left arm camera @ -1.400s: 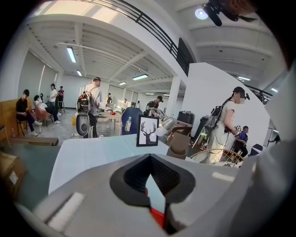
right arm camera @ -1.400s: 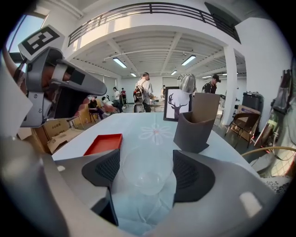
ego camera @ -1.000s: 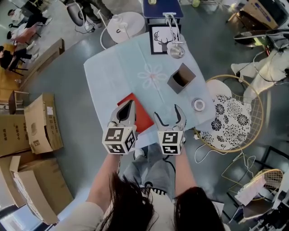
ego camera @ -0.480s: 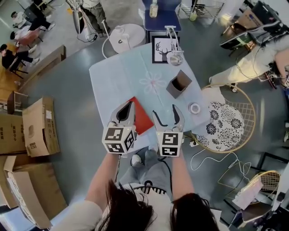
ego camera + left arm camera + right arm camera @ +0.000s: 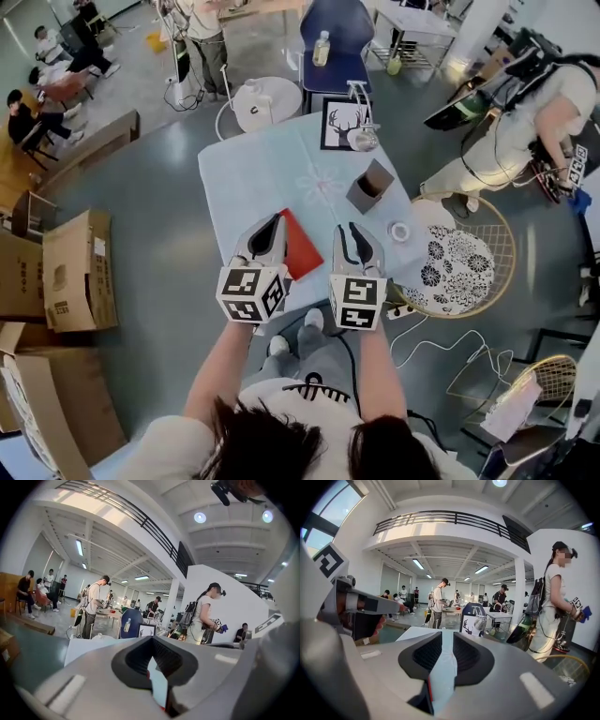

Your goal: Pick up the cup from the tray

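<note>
The job has hardly begun. Both claws are held up over the near end of the table (image 5: 239,169), and neither one holds anything. The left claw (image 5: 277,221) has its two jaws pressed together at the tips, with nothing in them. The right claw (image 5: 349,229) has just been closing. Its jaws are nearly together with only a thin gap, and just the pale table cloth shows through it.

The red tray (image 5: 302,251) lies flat on the table, right in front of the left claw, which hides part of it. On the part that shows I cannot see a cup. Farther out stands a brown open box (image 5: 371,186). Near the right edge is a small white round thing (image 5: 400,231). It may be the cup seen from the top, but it is too small to tell. A shiny glass (image 5: 362,139) stands by the deer picture (image 5: 339,122) at the far end.

So I think all of it is left to do: find the cup, open a claw, reach down, squeeze and lift
</note>
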{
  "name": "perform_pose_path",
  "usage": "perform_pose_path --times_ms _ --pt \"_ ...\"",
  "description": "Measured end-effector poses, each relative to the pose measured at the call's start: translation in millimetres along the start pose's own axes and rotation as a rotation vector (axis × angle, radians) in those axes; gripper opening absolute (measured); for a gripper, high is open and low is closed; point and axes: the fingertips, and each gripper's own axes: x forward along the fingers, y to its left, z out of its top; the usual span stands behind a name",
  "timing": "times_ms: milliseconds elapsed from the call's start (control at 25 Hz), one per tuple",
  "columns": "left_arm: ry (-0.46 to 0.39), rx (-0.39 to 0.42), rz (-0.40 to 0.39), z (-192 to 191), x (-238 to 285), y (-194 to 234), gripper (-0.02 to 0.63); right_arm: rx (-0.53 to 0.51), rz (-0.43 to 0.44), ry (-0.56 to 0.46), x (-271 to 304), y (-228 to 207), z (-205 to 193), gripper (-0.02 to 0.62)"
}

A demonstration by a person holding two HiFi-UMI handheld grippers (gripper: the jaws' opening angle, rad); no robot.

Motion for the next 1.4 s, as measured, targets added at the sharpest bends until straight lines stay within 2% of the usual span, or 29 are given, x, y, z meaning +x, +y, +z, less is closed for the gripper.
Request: perform_pose_path --times_ms 120,280,440,560,640,840,1400 --pt "-0.033 0.008 -0.013 12 -15 -5 0.0 -0.004 -0.006 -0.017 -18 12 16 0.027" --pt "-0.044 0.045 -0.009 19 -31 -9 0.0 -0.037 0.022 -0.062 -34 28 42 0.026" --pt "-0.034 0.098 -0.024 15 -49 -17 0.0 -0.065 0.043 -0.066 -45 45 52 0.025" --pt "-0.04 0.144 -0.039 15 -58 -24 0.0 -0.141 0.038 -0.067 -57 53 58 0.026" --pt "-0.056 0.133 -0.048 18 -64 -26 0.0 -0.161 0.033 -0.073 -65 56 61 0.025" --pt "-0.083 0.116 -0.049 26 -74 -27 0.0 -0.091 0.025 -0.094 -78 60 65 0.025" --pt "-0.095 0.099 -0.05 29 -85 -31 0.0 -0.106 0.026 -0.085 -89 69 61 0.025"
